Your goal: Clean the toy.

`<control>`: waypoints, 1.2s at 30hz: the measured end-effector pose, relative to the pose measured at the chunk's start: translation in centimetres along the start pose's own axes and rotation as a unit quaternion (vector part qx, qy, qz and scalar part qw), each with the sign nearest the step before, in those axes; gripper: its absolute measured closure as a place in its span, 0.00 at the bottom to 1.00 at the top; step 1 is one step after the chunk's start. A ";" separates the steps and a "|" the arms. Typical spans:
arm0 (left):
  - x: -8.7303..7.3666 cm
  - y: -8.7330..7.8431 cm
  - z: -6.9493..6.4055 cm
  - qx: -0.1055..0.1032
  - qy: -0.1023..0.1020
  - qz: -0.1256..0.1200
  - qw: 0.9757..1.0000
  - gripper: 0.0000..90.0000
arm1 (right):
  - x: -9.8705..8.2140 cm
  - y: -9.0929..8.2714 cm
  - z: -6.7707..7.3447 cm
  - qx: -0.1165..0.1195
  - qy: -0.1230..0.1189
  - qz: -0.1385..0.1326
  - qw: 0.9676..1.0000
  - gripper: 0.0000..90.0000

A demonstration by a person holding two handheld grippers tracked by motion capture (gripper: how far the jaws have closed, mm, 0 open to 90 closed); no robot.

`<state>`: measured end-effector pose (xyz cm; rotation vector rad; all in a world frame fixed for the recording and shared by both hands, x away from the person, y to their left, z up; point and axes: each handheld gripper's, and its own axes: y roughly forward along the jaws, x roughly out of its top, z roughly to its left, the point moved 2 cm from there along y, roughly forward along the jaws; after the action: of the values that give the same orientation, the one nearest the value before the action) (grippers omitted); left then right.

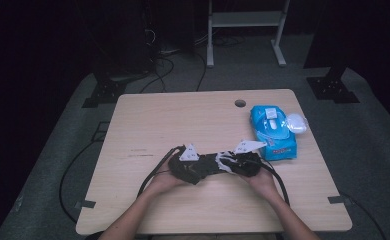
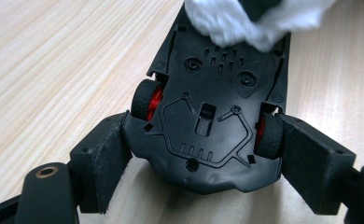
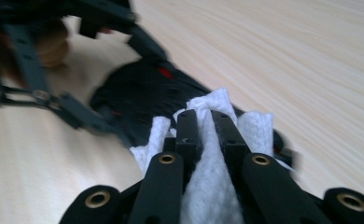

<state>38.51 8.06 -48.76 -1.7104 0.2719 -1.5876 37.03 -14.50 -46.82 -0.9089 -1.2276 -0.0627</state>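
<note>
Low in the left gripper view, the left hand-held gripper (image 2: 203, 163) grasped a black toy car (image 2: 213, 116) turned belly-up, its two pads pressed against the sides of the body by the red-hubbed wheels (image 2: 147, 100). A crumpled white wipe (image 2: 245, 21) lay on the far end of the car's underside, at the top of that frame.

In the right gripper view, the right hand-held gripper (image 3: 207, 122) was clenched on the same white wipe (image 3: 208, 186), which bulged out on both sides of the narrow jaws and rested against the dark car (image 3: 143, 93) just beyond; the car was blurred there, so its exact contact with the wipe was hard to judge.

From the high view, both hand-held grippers, left (image 1: 197, 167) and right (image 1: 233, 162), met at the lower middle of the wooden desk (image 1: 183, 115), with the car (image 1: 210, 164) between them. Farther up and to the right lay a blue pack of wet wipes (image 1: 273, 131), its lid open. Near the desk's far edge sat a round cable hole (image 1: 240, 103).
</note>
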 end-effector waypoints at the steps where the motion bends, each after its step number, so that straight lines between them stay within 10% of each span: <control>1: 0.0 0.0 0.0 0.000 0.000 -0.001 1.000 0.23 | -0.2 -0.3 -0.4 -0.010 0.004 -0.001 1.000 0.91; 6: 0.0 0.1 -0.1 0.003 0.001 0.000 1.000 0.23 | -0.9 -1.3 -1.5 -0.023 0.027 -0.006 0.999 0.91; 14: 0.1 0.1 -0.6 0.002 0.016 0.005 1.000 0.23 | -0.4 0.0 1.5 0.017 -0.004 -0.007 1.000 0.92; 23: 0.2 0.2 -0.5 0.000 0.009 0.001 1.000 0.23 | -1.1 -1.4 -1.4 -0.038 0.022 -0.010 0.999 0.91; 36: 0.1 0.1 -0.3 0.011 0.010 0.004 1.000 0.23 | 0.6 0.7 -0.3 -0.014 0.032 0.000 0.999 0.92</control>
<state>38.27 7.79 -48.78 -1.6747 0.2707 -1.5966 37.82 -13.99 -46.71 -0.9245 -1.1698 -0.1080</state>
